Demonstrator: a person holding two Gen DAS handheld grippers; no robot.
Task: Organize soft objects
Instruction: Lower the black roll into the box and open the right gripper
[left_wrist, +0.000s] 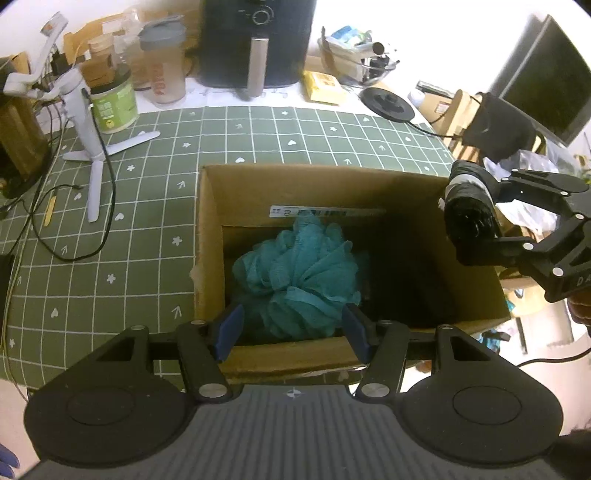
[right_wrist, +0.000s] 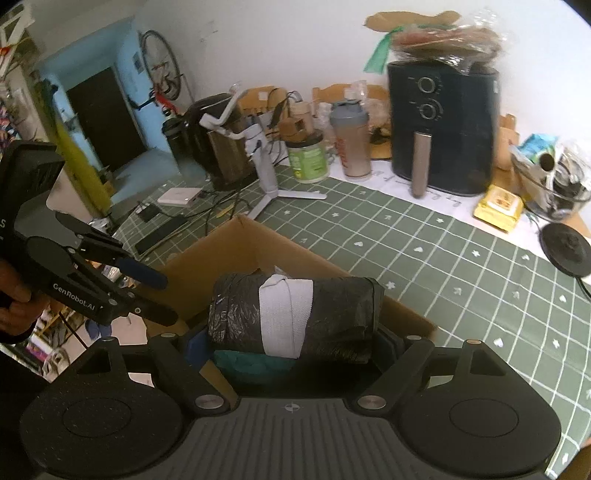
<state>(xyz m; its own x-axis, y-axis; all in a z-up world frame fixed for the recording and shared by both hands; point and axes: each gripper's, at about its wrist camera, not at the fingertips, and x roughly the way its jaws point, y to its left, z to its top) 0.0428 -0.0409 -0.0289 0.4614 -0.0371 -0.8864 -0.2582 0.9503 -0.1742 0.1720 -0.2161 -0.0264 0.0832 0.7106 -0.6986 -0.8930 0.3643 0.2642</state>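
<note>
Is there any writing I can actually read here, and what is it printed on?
"GenRobot.AI": on the side of the left tongs.
Barcode label inside the cardboard box: too blurred to read.
Red lettering on the shaker bottle: unreadable.
Green jar and yellow packet: print too small.

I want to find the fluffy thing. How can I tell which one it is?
Look for the brown cardboard box on the green checked tablecloth. Inside it lies the bath pouf. It is the only teal, ruffled mesh ball; the nearby roll of bags is black with a white band.
</note>
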